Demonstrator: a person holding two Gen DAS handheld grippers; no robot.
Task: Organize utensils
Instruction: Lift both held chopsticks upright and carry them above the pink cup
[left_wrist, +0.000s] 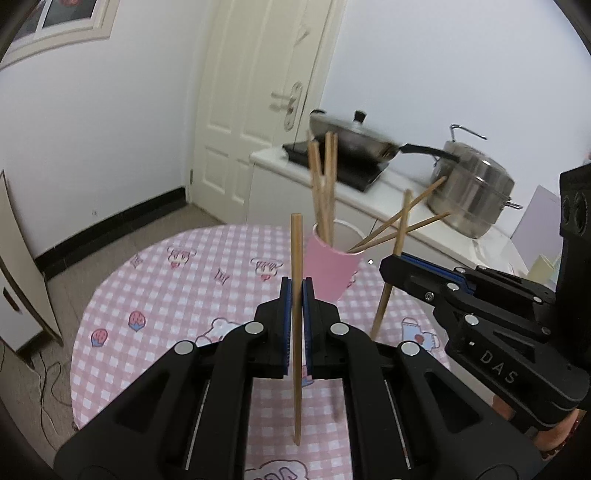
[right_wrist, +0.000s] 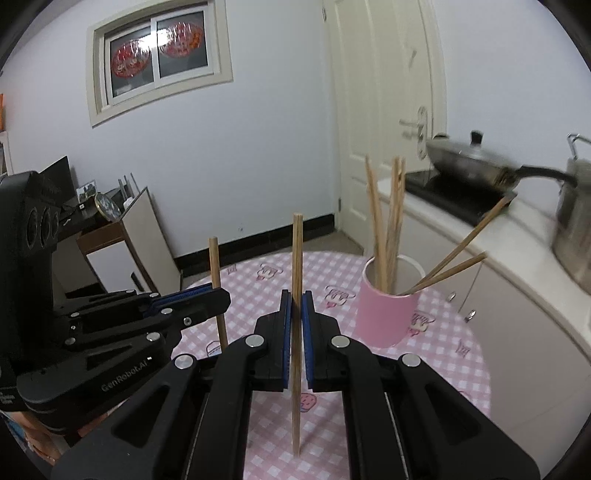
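Note:
In the left wrist view my left gripper (left_wrist: 296, 286) is shut on a wooden chopstick (left_wrist: 296, 251) that it holds upright above the pink-checked table (left_wrist: 166, 295). Just beyond stands a pink cup (left_wrist: 334, 271) with several chopsticks leaning in it. To the right, my right gripper (left_wrist: 391, 264) is shut on a second chopstick (left_wrist: 400, 229), slightly tilted. In the right wrist view the right gripper (right_wrist: 296, 297) clamps its upright chopstick (right_wrist: 297, 251). The left gripper (right_wrist: 221, 295) holds its chopstick (right_wrist: 214, 258) at the left. The cup (right_wrist: 384, 317) stands ahead to the right.
A white counter (left_wrist: 388, 192) behind the table carries a lidded wok (left_wrist: 354, 140) on a black hob and a steel steamer pot (left_wrist: 472, 192). A white door (left_wrist: 258, 92) is behind. A low cabinet (right_wrist: 122, 243) stands left of the table.

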